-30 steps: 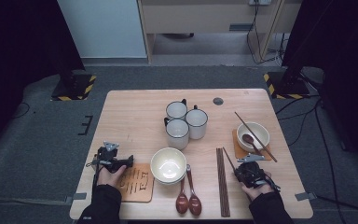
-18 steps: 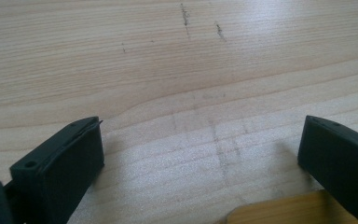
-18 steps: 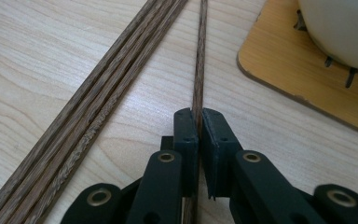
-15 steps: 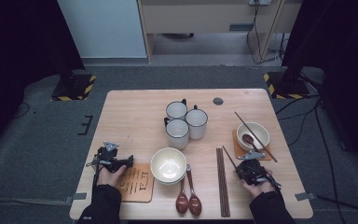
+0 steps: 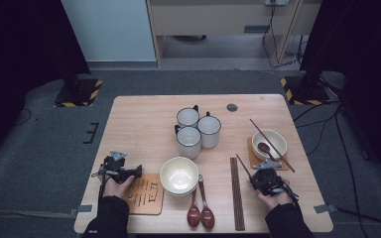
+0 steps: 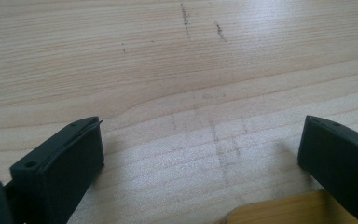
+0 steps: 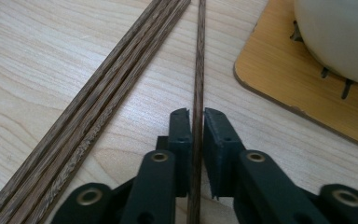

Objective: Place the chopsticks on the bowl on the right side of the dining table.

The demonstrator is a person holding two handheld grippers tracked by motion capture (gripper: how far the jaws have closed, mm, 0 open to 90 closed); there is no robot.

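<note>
We find no word, brand, number or label that can be read on anything here. The nearest thing to a sign is the slotted pattern cut into the wooden coaster (image 5: 145,194) at the lower left of the high view — it looks like a character, yet we cannot make it out. The yellow-and-black hazard stripes on the two stand bases — one (image 5: 78,93) at the left of that view, the other (image 5: 305,89) at the right — are warning marks without any lettering.
</note>
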